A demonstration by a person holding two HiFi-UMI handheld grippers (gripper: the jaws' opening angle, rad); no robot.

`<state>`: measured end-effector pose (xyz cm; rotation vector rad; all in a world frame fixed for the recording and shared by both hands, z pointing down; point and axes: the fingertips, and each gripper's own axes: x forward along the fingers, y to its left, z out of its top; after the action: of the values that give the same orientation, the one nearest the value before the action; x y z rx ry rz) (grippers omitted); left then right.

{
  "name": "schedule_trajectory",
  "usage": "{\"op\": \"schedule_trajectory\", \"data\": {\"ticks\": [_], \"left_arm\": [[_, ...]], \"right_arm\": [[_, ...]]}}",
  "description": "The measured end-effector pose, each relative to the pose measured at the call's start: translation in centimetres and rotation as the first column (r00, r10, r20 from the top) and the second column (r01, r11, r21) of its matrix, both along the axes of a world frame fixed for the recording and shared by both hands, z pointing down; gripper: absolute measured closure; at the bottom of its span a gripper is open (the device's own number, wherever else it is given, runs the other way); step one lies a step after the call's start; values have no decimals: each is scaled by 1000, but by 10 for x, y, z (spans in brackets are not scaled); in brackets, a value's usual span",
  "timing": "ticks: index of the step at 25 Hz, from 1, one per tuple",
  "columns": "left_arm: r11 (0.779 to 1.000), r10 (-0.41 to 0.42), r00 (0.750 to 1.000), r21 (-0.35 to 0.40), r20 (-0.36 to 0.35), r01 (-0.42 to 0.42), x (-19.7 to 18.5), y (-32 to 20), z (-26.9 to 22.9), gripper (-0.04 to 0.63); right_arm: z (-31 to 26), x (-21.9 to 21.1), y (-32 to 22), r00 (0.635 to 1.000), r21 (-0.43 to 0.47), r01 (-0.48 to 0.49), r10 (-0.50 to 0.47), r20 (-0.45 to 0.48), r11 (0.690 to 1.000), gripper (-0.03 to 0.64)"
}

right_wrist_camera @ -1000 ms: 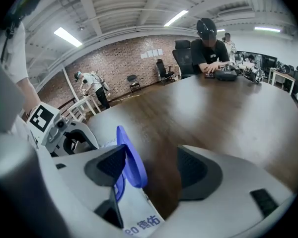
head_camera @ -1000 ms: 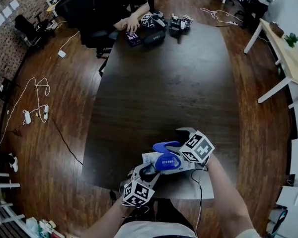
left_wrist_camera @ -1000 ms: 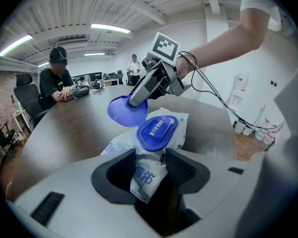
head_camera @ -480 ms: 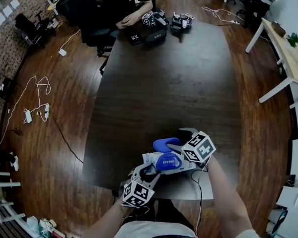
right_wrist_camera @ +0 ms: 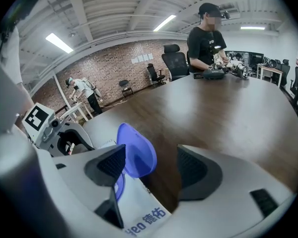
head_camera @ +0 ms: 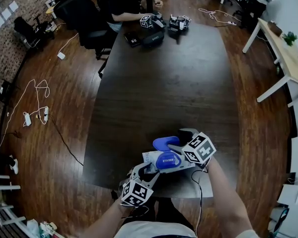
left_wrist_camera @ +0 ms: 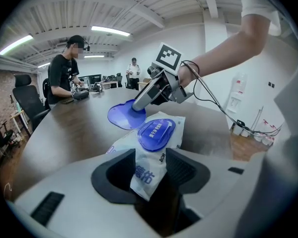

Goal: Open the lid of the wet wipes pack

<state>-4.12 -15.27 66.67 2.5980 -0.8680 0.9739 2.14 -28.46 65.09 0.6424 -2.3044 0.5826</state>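
Observation:
The white wet wipes pack lies near the table's front edge, and my left gripper is shut on its near end. Its blue lid stands flipped back, away from the blue oval frame on the pack. My right gripper is open at the lid. In the right gripper view the lid rises just beside the left jaw, with a wide gap to the other jaw. From the left gripper view, the right gripper rests its fingertips on the lid's far edge.
The dark wooden table stretches away from me. At its far end a person in black handles other grippers and devices. Office chairs stand at the far left, cables lie on the floor, and a white desk stands at the right.
The pack, the open lid and both grippers have hardly moved. The person at the far end has drawn a hand back from the table and shifted.

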Motion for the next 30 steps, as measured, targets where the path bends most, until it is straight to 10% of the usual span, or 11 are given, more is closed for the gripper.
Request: {"op": "schedule_trajectory", "data": {"ticks": [14,25,30], "left_arm": [[990,-71,990,112,-125,85,-18,-7,-74,407],[957,-106,937,220,-334,187,-41,5,-198,594],[949,-95,921,244,-377,198,-46,17,-228,594]], "right_arm": [[-103,23,51,954,129,-210,174,244,969,287],[-211,70,160,838,333,-531,425,343,779,597],[-233,66,198,821,369,-562,443,361,741,609]]}}
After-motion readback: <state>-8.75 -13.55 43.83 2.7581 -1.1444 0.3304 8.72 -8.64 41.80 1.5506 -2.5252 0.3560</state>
